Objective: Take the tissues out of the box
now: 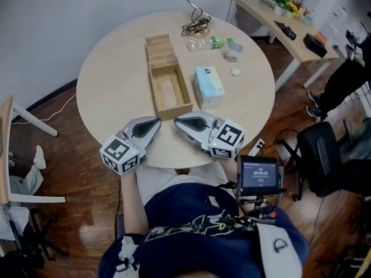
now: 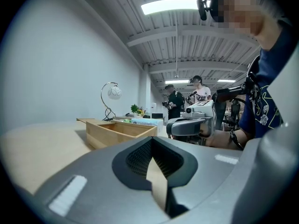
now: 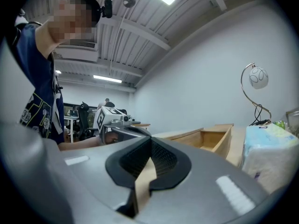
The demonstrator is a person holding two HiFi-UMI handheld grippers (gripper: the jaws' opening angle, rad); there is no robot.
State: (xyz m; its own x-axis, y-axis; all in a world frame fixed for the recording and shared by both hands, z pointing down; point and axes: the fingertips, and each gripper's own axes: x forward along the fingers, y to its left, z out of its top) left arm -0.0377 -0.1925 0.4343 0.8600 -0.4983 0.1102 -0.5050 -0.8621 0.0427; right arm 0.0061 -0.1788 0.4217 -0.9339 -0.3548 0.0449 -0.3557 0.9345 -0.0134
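A long open wooden box (image 1: 168, 77) lies on the round table (image 1: 110, 80), with a pale blue tissue pack (image 1: 208, 86) just right of it. My left gripper (image 1: 154, 123) and right gripper (image 1: 181, 120) rest side by side at the table's near edge, tips toward the box's near end, both shut and empty. In the left gripper view its jaws (image 2: 154, 146) meet, with the box (image 2: 117, 132) ahead and the right gripper (image 2: 189, 125) beside it. The right gripper view shows shut jaws (image 3: 149, 146), the box (image 3: 210, 139) and the tissue pack (image 3: 271, 157) at right.
At the table's far side are a lamp with coiled cable (image 1: 196, 22), a plastic bottle (image 1: 208, 42) and a small cup (image 1: 233, 51). A desk (image 1: 278, 22) stands at the back right, a dark chair (image 1: 324, 155) to the right, a white chair (image 1: 11, 155) to the left.
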